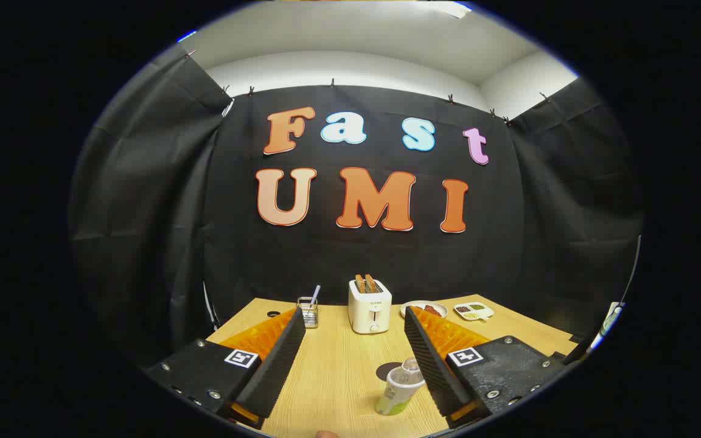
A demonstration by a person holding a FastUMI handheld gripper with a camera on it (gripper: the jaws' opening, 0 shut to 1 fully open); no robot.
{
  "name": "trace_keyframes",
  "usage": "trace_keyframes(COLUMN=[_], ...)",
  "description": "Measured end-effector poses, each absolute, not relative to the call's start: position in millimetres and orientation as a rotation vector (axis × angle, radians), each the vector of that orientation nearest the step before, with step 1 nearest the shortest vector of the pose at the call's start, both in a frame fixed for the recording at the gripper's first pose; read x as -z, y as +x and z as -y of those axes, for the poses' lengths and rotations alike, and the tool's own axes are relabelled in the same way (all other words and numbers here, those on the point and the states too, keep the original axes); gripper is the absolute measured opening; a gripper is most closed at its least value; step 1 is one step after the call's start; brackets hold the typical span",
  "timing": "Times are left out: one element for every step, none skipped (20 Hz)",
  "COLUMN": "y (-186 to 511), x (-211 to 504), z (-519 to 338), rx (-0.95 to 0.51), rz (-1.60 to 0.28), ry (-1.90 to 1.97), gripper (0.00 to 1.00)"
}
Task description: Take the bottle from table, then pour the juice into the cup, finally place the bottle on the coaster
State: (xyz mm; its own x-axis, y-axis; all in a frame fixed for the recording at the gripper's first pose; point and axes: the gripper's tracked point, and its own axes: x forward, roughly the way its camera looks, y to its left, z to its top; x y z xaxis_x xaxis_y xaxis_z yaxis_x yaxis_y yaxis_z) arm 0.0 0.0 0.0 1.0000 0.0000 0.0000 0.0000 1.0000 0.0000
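The bottle (400, 388) is standing on the counter (338, 371) between the two fingers of the claw (350, 359), close in against the right-hand finger and apparently untouched by either. The claw is spread wide and gripping nothing, presumably so the fingers can be brought in around the bottle before closing. Just behind the bottle a dark round patch is lying flat on the wood, probably the coaster (387, 370), placed near so the bottle can be set down on it at the end. Further back, a white toaster (370, 306) with bread in its slots is sitting by the wall, with a small wire holder (308, 311) to its left and two dishes of food (474, 311) to its right. I am not making out which thing is the cup.
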Motion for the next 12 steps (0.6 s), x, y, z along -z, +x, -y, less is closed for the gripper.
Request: trace_keyframes(y=[-0.3,-0.5,-0.7,-1.4,-2.2,-2.0,-2.5,-3.4,-4.1,-4.8,-4.9,-4.6], x=[0.7,0.4,-0.4,-1.0,-1.7,-1.3,-2.2,-1.8,-1.5,-1.1,-1.3,0.0], z=[0.4,-0.6,-1.3,-1.9,-3.6,-4.7,-5.7,-6.1,-5.6,-5.2,-4.7,-4.5], rx=[0.002,0.001,-0.002,-0.004,-0.007,-0.011,-0.014,-0.015,-0.015,-0.015,-0.013,-0.012], rz=[-0.002,-0.001,0.001,0.003,0.005,0.005,0.004,0.004,0.005,0.006,0.005,0.004], ry=[-0.001,-0.003,-0.006,-0.010,-0.013,-0.014,-0.012,-0.011,-0.012,-0.015,-0.018,-0.021], gripper=[0.98,0.98,0.98,0.98,0.98,0.97,0.97,0.98,0.97,0.97,0.97,0.97])
